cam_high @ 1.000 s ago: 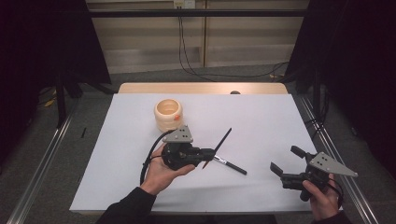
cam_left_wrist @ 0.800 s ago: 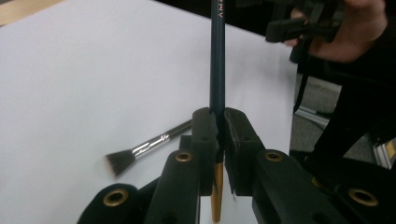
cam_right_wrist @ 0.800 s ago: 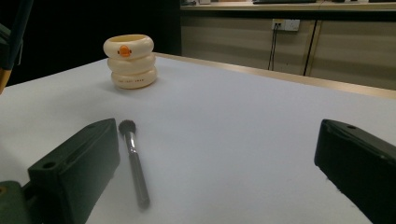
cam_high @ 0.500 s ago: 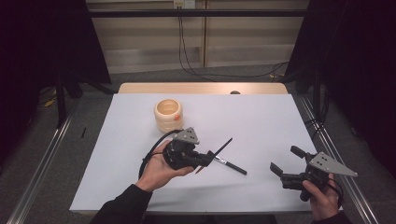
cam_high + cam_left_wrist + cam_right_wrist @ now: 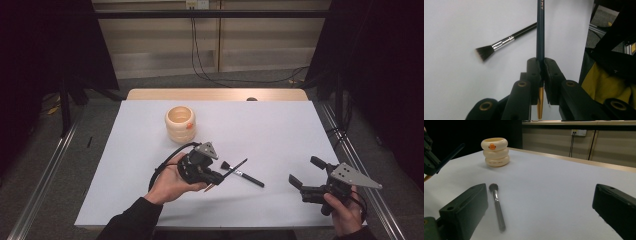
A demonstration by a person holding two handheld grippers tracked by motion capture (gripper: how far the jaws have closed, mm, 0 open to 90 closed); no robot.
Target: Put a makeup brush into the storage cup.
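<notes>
L gripper (image 5: 541, 75) clamped on dark brush handle (image 5: 540, 30) — lifted. R gripper (image 5: 541, 207) wide open, empty. Makeup brush (image 5: 242, 172) still on table; I guess both go in cup (image 5: 180, 123) — neither in.

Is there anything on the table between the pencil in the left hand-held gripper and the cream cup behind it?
Nothing visible. The left hand-held gripper is shut on the dark pencil, and the white table is bare from there back to the cream cup. The makeup brush lies to the side, away from that path.

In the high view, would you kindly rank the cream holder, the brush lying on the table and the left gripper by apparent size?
1. Left gripper, though it sits nearer the camera.
2. Cream holder.
3. Brush, the slimmest.
</notes>
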